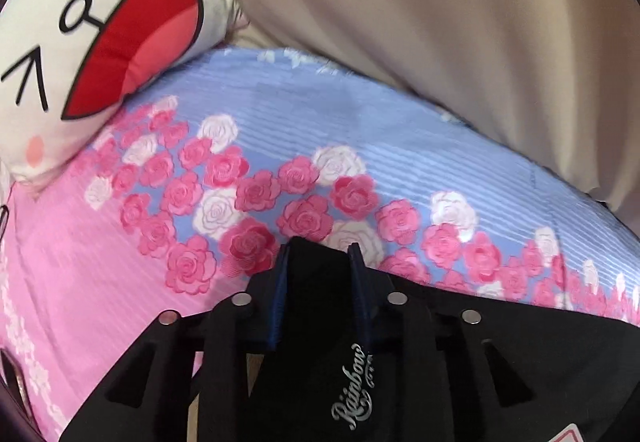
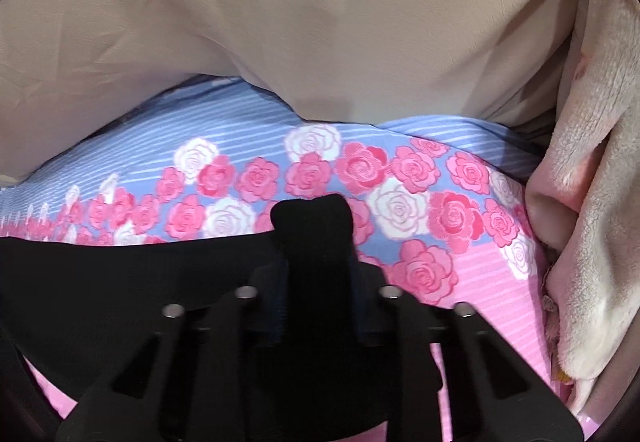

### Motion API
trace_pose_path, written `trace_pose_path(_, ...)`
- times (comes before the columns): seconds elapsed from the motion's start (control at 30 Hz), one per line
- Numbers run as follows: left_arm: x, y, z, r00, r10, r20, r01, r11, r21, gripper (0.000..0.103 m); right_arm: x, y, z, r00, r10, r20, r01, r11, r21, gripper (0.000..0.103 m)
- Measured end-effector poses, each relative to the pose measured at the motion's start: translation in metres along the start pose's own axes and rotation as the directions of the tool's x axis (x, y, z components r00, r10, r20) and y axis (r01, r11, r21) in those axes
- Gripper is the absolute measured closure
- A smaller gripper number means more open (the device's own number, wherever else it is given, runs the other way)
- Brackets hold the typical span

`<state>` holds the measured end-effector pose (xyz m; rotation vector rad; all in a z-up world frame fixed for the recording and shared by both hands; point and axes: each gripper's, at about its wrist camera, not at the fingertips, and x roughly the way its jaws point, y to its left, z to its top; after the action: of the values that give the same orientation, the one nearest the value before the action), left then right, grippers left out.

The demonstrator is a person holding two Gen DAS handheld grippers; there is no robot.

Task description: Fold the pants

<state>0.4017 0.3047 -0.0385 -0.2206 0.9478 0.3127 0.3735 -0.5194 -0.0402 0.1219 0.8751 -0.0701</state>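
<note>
The black pants are stretched between my two grippers above a rose-printed bed sheet. My left gripper is shut on one corner of the pants, near a silver "Rainbow" logo. The taut cloth edge runs off to the right. In the right wrist view my right gripper is shut on the other corner of the pants, and the cloth runs off to the left. The blue pads show beside the pinched cloth.
The bed sheet is pink and blue with roses. A white cartoon-face pillow lies at the far left. A beige quilt lies along the far side. A fluffy cream blanket lies at the right.
</note>
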Motion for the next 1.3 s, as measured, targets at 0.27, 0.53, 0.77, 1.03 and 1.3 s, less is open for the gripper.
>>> trace_pose_path(0.27,-0.083,0.002,0.003,0.992,-0.08,0.103,0.076,0.996,0.046,0.08,-0.077,0.005,-0.002,0.993,0.027,0.119,-0.029,1.0,0.01,0.087)
trace_pose_path(0.53,-0.195,0.013,-0.03,0.963,-0.178,0.205,0.156,0.981,0.118,0.08,-0.184,0.014,-0.026,0.961,0.082,0.264,-0.075,0.996,-0.038,0.087)
trace_pose_path(0.77,-0.264,0.04,-0.094,0.947,-0.208,0.247,0.165,0.969,0.184,0.08,-0.267,0.016,-0.089,0.92,0.113,0.376,-0.084,0.992,-0.094,0.087)
trace_pose_path(1.03,-0.257,0.098,-0.188,0.981,-0.132,0.14,0.107,0.979,0.174,0.079,-0.268,-0.01,-0.189,0.945,0.112,0.307,-0.088,0.992,-0.089,0.087)
trace_pose_path(1.3,-0.202,0.142,-0.259,0.998,0.062,-0.01,-0.06,0.993,0.104,0.081,-0.223,-0.024,-0.251,0.975,0.085,0.206,-0.082,0.996,-0.024,0.086)
